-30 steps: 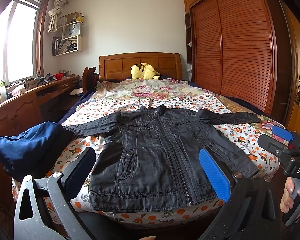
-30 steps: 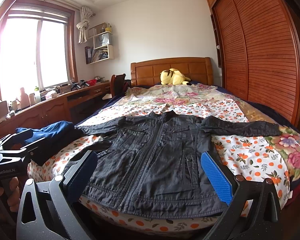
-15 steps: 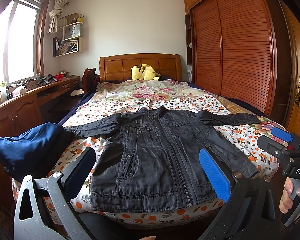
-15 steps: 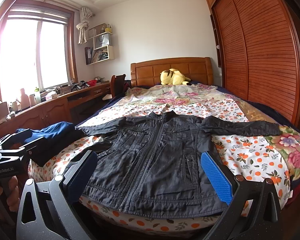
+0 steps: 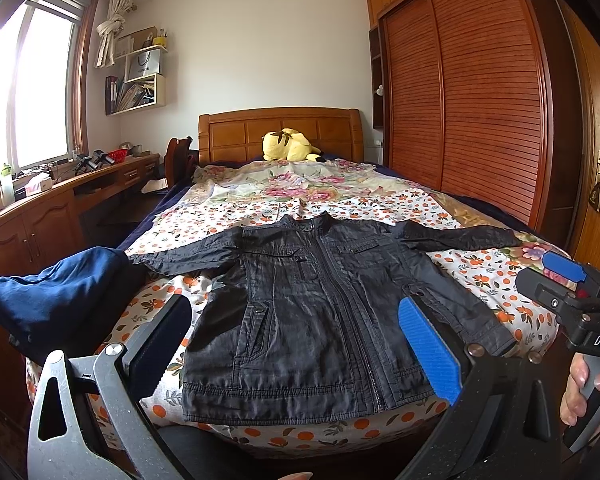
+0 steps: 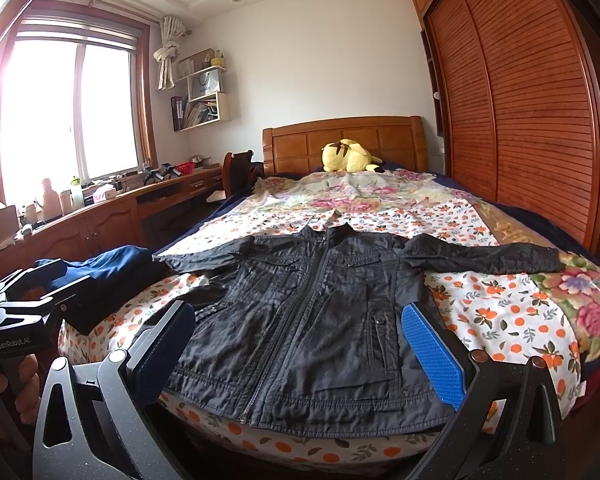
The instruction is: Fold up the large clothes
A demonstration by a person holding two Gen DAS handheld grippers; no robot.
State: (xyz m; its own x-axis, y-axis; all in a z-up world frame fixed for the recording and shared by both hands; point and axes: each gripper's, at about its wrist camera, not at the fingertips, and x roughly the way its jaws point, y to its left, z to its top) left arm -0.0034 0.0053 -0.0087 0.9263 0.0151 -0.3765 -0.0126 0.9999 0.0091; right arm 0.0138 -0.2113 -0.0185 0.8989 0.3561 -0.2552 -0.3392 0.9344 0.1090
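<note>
Black jacket (image 5: 320,312) lies flat, zipped, front up on the floral bedspread (image 5: 340,208); sleeves spread toward 9 and 3 o'clock. Left gripper (image 5: 296,344) and right gripper (image 6: 300,344) both gape wide, holding nothing.

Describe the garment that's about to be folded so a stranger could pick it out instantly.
Start at the wooden bed with the floral bedspread. At its foot lies a black jacket, spread flat, zipped, both sleeves stretched sideways. The dark blue garment beside it is bunched, not laid out.

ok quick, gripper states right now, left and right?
Left gripper: open, holding nothing, short of the black jacket.
Right gripper: open, holding nothing.
</note>
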